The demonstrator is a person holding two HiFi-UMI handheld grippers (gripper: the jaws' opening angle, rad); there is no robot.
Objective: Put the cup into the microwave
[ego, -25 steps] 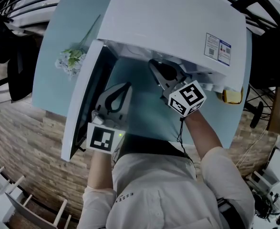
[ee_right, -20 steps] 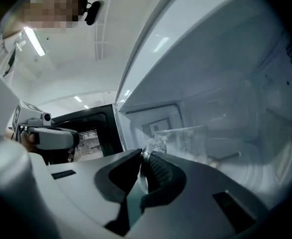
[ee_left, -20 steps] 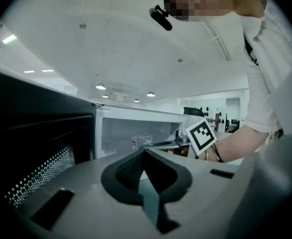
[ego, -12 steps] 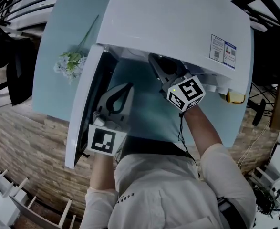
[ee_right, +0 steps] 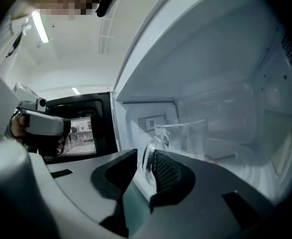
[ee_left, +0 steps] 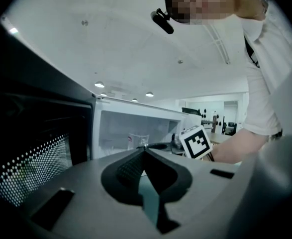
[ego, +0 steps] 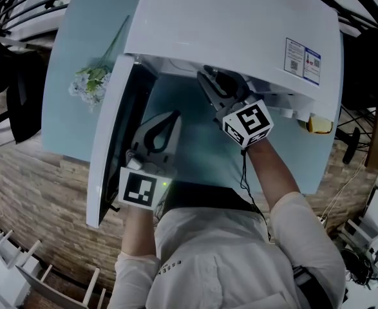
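Observation:
A clear glass cup (ee_right: 185, 136) with a handle (ee_right: 148, 163) stands inside the white microwave (ego: 240, 31). My right gripper (ee_right: 145, 156) reaches into the cavity and its jaws are opening. The handle is between them, close to the right pad, with a gap on the left side. In the head view the right gripper (ego: 211, 85) goes under the microwave's top. My left gripper (ego: 166, 118) is shut on nothing, beside the open door (ego: 111, 140). The left gripper view shows the cup (ee_left: 137, 140) past the left gripper (ee_left: 145, 151).
The microwave sits on a pale blue table (ego: 73, 44). A bunch of flowers (ego: 92, 82) lies left of the door. A yellow object (ego: 317, 124) lies at the microwave's right end. The open door (ee_right: 81, 128) stands to the left of the cavity.
The right gripper has edged slightly deeper under the microwave's top. The left gripper has stayed beside the door.

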